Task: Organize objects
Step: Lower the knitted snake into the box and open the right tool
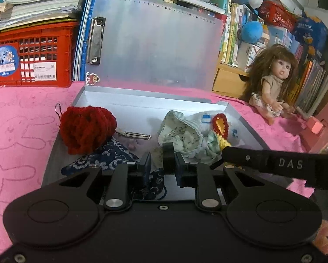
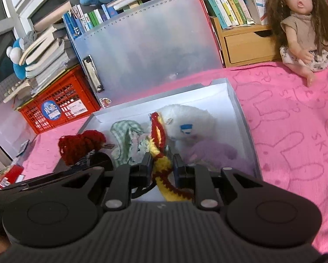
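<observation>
An open grey box (image 1: 240, 120) with its translucent lid (image 1: 155, 41) raised lies on the pink cloth. Inside are a red crochet piece (image 1: 87, 129), a dark blue patterned cloth (image 1: 107, 155), a green floral cloth (image 1: 181, 135) and a white plush (image 2: 190, 118). My left gripper (image 1: 161, 166) hangs over the box front, its jaws a little apart with blue cloth by the left finger. My right gripper (image 2: 163, 166) is shut on a yellow and red crochet strip (image 2: 159, 153) over the box (image 2: 236, 100). The right gripper's body shows in the left wrist view (image 1: 273, 164).
A doll (image 1: 273, 81) sits on the pink cloth (image 1: 21, 120) right of the box, also in the right wrist view (image 2: 302, 28). A red crate (image 1: 32, 54) with stacked books stands at the back left. Bookshelves and a wooden drawer (image 2: 249, 46) line the back.
</observation>
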